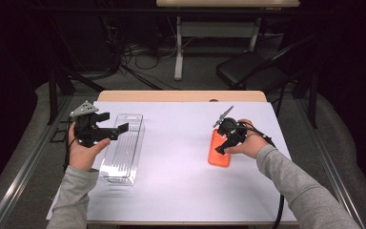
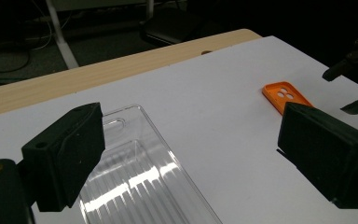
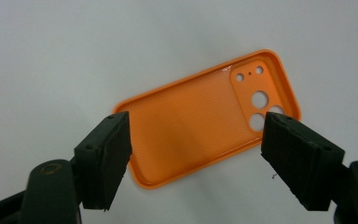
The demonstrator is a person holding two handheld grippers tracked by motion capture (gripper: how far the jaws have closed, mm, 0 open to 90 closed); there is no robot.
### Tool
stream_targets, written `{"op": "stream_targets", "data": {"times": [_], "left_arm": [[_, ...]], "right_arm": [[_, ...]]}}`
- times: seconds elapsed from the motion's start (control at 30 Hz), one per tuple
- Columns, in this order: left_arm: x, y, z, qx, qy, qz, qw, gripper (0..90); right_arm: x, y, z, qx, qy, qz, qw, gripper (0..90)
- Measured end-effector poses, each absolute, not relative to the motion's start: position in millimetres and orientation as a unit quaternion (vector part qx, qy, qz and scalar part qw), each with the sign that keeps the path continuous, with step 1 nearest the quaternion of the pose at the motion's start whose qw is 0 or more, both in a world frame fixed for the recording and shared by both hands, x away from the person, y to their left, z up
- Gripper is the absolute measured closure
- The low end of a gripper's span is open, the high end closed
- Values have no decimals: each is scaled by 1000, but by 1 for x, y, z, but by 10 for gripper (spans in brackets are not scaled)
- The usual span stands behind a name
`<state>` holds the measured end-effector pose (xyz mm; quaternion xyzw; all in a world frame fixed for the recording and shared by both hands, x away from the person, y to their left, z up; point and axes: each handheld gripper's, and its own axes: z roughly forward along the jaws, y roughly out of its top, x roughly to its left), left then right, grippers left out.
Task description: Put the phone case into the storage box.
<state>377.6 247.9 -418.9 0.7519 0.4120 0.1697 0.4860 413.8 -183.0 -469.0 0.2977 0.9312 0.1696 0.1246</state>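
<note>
Right tool (image 3: 193,158) jaws apart, orange phone case (image 3: 205,119) flat on table just below them; thin rim may slip out. Left tool (image 2: 191,158) apart above clear tray (image 2: 140,182).

The white table cover (image 1: 181,157) is evenly lit from overhead; surroundings stay dark. Glare streaks the clear plastic tray (image 2: 140,182). Nearby jaws look soft.

right gripper (image 3: 196,161) | fingers (image 3: 105,158) spread wide | over orange phone case (image 3: 205,119) | white tabletop (image 3: 74,51)
</note>
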Motion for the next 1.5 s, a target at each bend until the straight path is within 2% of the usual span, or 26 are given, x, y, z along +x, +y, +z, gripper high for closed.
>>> {"op": "stream_targets", "data": {"times": [0.2, 0.33, 0.47, 0.6, 0.77, 1.33, 1.5], "left_arm": [[377, 249, -418, 750, 413, 175, 485, 78], [377, 250, -418, 751, 413, 175, 485, 79], [377, 249, -418, 751, 413, 176, 484, 79], [377, 249, -418, 752, 413, 176, 482, 83], [377, 249, -418, 752, 413, 177, 482, 84], [377, 251, -418, 750, 415, 175, 484, 92], [377, 251, -418, 751, 414, 174, 485, 92]], "right_arm": [[410, -181, -468, 241, 946, 162, 147, 244], [405, -180, -468, 209, 952, 159, 158, 320], [402, -178, -470, 196, 953, 156, 169, 350], [401, -177, -470, 193, 957, 153, 155, 405], [398, -174, -473, 182, 961, 143, 153, 397], [392, -165, -486, 158, 974, 115, 118, 560], [391, -164, -490, 154, 976, 103, 113, 573]]}}
